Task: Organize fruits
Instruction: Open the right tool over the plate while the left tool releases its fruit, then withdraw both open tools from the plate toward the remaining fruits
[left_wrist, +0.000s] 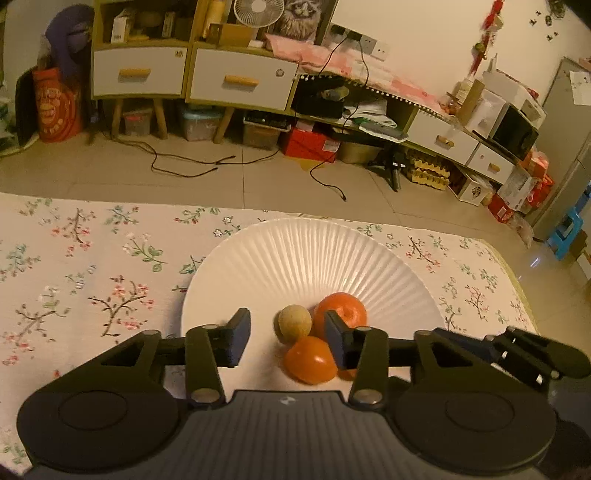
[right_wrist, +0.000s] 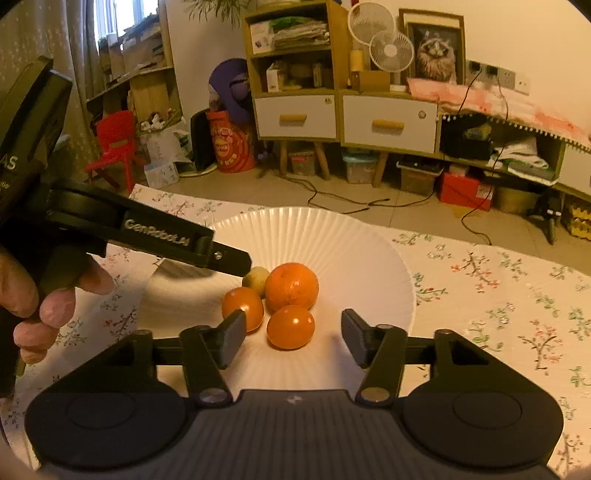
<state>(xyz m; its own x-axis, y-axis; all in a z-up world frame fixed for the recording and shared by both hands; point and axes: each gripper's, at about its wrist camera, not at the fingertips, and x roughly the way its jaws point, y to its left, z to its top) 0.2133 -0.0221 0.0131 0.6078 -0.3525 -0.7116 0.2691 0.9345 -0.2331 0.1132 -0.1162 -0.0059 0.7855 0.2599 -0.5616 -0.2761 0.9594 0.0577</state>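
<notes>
Three orange fruits (right_wrist: 291, 285), one tan fruit (right_wrist: 255, 280), one plate (right_wrist: 354, 251).

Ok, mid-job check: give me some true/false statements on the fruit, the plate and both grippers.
1. Four fruits sit on the ribbed white plate. True.
2. The left gripper is shut on the large round orange. False: it is open and holds nothing.
3. The small tan-green round fruit is off the plate, on the floral tablecloth. False: it is on the plate, beside the orange.
4. The right gripper is open. True.
5. All four fruits are orange. False: three are orange, one is tan-green.
</notes>
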